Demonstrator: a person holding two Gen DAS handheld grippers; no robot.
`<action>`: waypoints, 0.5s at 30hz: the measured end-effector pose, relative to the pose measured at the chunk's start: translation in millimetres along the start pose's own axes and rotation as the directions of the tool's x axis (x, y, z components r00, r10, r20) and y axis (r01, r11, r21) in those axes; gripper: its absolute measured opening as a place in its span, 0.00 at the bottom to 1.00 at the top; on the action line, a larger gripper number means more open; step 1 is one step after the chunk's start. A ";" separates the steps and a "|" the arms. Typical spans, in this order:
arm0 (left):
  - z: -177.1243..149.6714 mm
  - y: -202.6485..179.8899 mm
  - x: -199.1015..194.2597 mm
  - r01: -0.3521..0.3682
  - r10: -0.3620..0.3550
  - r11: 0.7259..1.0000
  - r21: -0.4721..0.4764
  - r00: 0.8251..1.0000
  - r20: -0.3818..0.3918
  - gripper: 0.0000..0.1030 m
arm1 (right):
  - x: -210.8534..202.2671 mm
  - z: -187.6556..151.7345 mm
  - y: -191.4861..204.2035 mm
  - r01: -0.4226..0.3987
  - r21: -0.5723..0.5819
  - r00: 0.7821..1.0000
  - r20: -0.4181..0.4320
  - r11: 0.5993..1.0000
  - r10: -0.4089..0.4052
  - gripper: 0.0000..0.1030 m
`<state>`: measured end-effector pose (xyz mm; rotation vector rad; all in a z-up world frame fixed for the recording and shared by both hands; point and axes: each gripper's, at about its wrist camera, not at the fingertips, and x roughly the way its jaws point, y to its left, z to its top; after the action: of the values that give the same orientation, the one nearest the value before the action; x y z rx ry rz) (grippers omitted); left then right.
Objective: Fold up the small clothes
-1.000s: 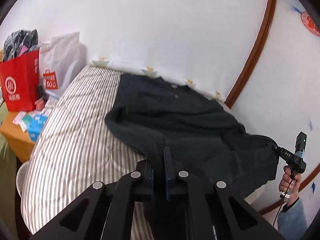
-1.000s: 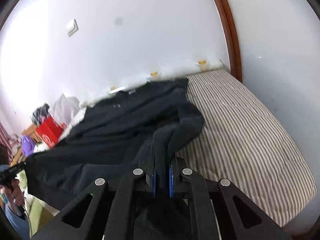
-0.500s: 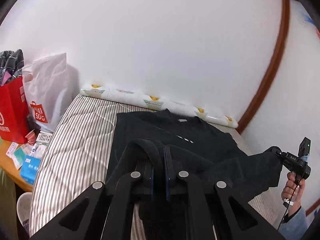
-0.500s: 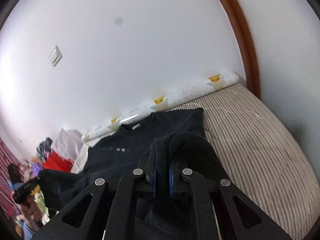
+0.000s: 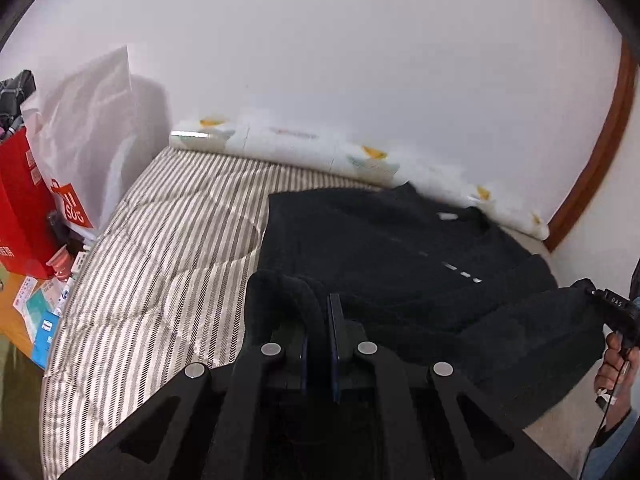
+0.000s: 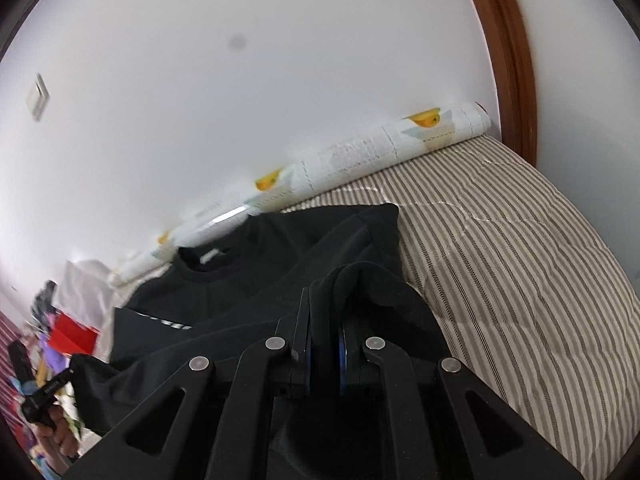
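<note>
Both tongs, left tongs (image 5: 319,344) and right tongs (image 6: 324,344), pinch the black shirt (image 5: 400,252) hem (top half flat on the bed (image 5: 160,280)), so folding has just begun.

Print on the red bag (image 5: 20,208) cut off by the left edge, boxes (image 5: 44,316) beside it too small to read, pile (image 6: 48,308) by the wall blurred, shirt (image 5: 380,248) hem hidden behind gripper bodies

The shirt (image 5: 384,256) is looking like soft matt black cloth. The bedcover (image 5: 160,280) is showing quilted striped fabric. The grippers (image 5: 320,344) (image 6: 323,348) are showing matt black plastic with shiny metal pins. The door frame (image 6: 508,60) is gleaming as glossy wood.
</note>
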<state>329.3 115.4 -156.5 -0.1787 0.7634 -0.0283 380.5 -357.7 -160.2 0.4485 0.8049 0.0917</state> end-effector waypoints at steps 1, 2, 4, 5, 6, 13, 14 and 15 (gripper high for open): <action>-0.1 1.5 4.7 0.000 0.000 1.000 -0.004 1.000 -0.006 0.08 | 4.9 -0.6 -0.3 0.012 -0.008 1.000 -0.007 1.000 -0.012 0.09; -0.2 3.5 8.9 0.002 -0.002 1.000 -0.009 1.000 -0.013 0.08 | 6.8 -0.8 -0.7 0.019 -0.011 1.000 -0.011 1.000 -0.019 0.09; -2.3 5.1 12.9 0.008 -0.009 1.000 -0.019 1.000 -0.020 0.09 | 11.7 -1.9 -2.1 0.040 -0.022 0.999 -0.028 0.999 -0.040 0.10; -3.2 4.9 14.1 0.008 -0.008 1.000 -0.018 1.000 -0.022 0.09 | 12.3 -2.7 -3.0 0.046 -0.026 0.998 -0.038 0.999 -0.047 0.11; -3.9 4.4 14.6 0.007 -0.007 1.000 -0.015 1.000 -0.022 0.09 | 11.7 -3.2 -4.0 0.045 -0.028 0.998 -0.043 0.999 -0.046 0.13; -9.3 5.3 -3.3 0.044 -0.045 0.999 -0.008 0.998 -0.043 0.25 | -38.2 -17.1 -4.0 0.044 -0.105 0.999 -0.025 0.993 -0.047 0.39; -12.5 5.9 -7.7 0.053 -0.054 0.999 -0.009 0.997 -0.048 0.27 | -46.1 -19.0 -3.0 0.042 -0.109 0.999 -0.018 0.993 -0.044 0.42; -16.9 6.9 -13.3 0.059 -0.060 0.998 -0.009 0.997 -0.051 0.30 | -59.5 -23.4 -4.4 0.037 -0.112 0.999 -0.007 0.993 -0.038 0.43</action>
<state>307.7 120.9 -160.5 -0.2089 0.8095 -0.0865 322.2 -368.1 -136.0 0.3271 0.8121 0.1038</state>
